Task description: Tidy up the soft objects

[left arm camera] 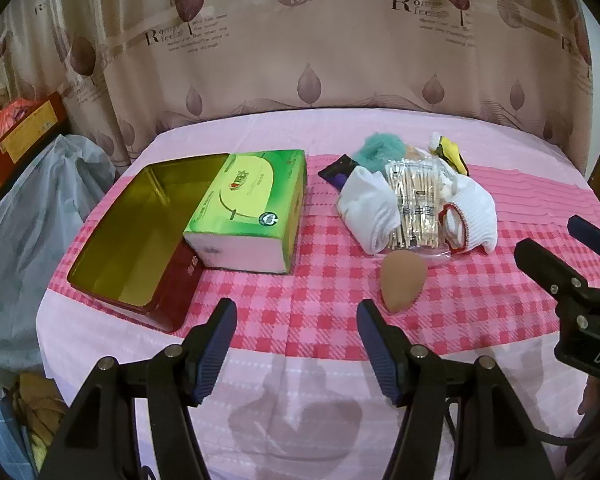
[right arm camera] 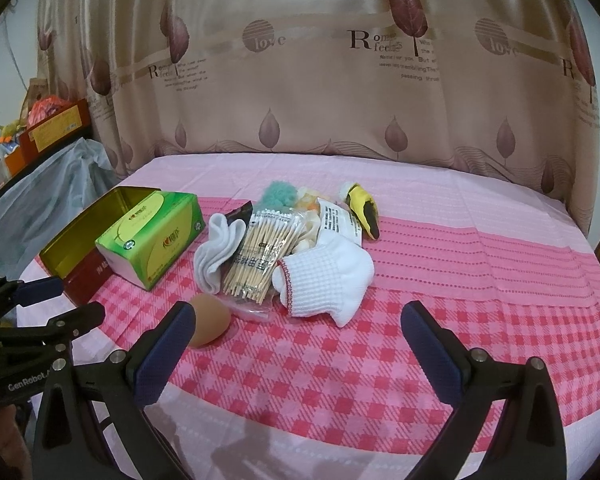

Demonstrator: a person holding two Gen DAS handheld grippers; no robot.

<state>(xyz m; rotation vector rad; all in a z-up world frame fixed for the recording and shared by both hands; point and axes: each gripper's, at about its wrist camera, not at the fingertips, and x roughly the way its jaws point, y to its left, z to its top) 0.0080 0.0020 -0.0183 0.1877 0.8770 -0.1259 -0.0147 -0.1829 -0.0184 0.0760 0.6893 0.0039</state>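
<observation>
Pink tablecloth (left arm camera: pixel 300 340) under both spread, empty grippers: left gripper (left arm camera: pixel 296 312), right gripper (right arm camera: pixel 296 316).

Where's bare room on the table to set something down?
Free: checked cloth right of the white sock, and the near strip before both open grippers. Crowded: the pile around the cotton swabs, with the beige sponge at its near edge.

A home, most likely a bedroom. A pink checked cloth (right arm camera: pixel 380 360) covers the flat surface, and a long beige curtain (right arm camera: pixel 300 80) printed with leaves and the word "love" hangs along the far side. At far left a pale plastic bag (left arm camera: pixel 32 220) slumps beside stacked cardboard boxes (left arm camera: pixel 24 132). Household bits lie on the cloth: a tissue pack (left arm camera: pixel 248 208), socks (right arm camera: pixel 324 280) and cotton swabs (right arm camera: pixel 260 256).
</observation>
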